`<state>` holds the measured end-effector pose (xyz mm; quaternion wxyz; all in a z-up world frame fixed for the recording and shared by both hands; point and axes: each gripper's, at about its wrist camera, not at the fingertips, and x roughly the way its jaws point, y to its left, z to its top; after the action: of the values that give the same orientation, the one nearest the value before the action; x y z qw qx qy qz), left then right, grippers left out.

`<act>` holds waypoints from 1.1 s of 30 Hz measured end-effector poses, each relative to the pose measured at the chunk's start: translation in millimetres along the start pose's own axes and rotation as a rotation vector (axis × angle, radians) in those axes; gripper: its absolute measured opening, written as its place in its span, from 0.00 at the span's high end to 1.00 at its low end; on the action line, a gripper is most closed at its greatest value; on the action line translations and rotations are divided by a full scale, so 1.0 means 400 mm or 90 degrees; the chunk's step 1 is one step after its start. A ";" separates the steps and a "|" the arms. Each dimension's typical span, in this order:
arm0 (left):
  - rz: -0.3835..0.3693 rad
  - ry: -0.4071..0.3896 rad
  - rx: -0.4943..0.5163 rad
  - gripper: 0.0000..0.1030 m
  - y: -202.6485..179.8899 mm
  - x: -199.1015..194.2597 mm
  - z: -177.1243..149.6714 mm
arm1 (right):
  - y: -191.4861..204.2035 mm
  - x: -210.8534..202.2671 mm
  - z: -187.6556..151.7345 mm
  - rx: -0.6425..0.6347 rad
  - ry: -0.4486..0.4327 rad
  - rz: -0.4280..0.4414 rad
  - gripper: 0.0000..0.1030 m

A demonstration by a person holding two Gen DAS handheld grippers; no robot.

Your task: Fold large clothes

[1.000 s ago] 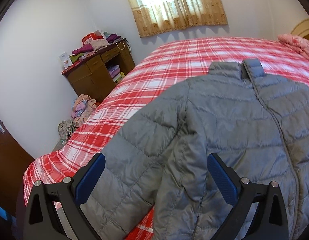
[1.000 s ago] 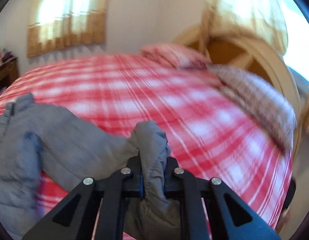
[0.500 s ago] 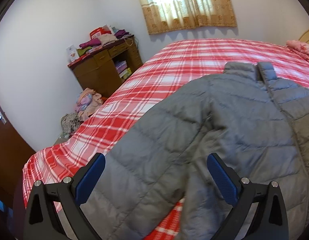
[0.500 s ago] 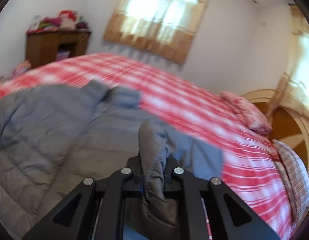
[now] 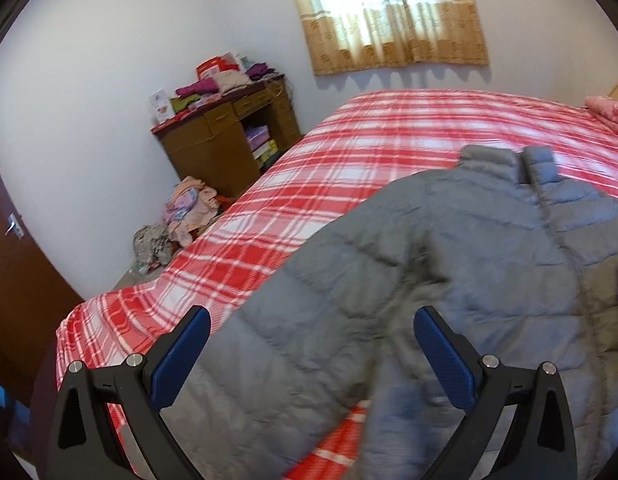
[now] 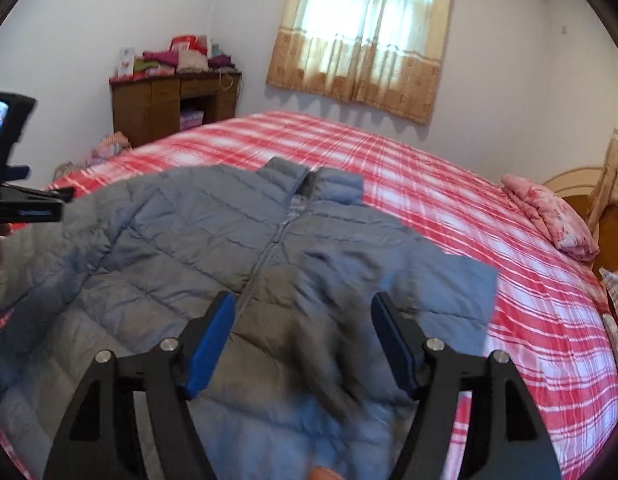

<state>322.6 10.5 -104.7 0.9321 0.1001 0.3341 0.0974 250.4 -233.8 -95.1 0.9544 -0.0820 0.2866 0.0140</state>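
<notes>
Meanwhile, the grey puffer jacket lay on the plaid bed, collar toward twelve o'clock, its blurred sleeve seemingly loose between the just-opened right gripper, while the left gripper gaped empty.

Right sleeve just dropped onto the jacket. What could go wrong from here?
1. The grey quilted puffer jacket is puffy; the folded-in right sleeve, released as the right gripper was just opening, may spring back.
2. The left sleeve runs toward the edge of the red plaid bed cover; it could slide off before the open left gripper grabs it.
</notes>
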 end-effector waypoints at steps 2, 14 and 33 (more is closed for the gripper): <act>-0.023 -0.011 0.008 0.01 -0.052 -0.028 0.009 | -0.033 -0.017 -0.011 0.027 -0.008 -0.013 0.30; -0.187 0.011 0.110 0.01 -0.459 -0.071 0.024 | -0.250 0.009 -0.165 0.158 0.051 -0.145 0.28; -0.144 -0.123 0.150 0.96 -0.379 -0.152 0.084 | -0.259 0.026 -0.276 0.151 0.095 -0.164 0.22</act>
<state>315.5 -154.4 -80.9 0.9468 0.1792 0.2610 -0.0581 206.4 -354.3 -176.3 0.9276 -0.0059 0.3431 -0.1480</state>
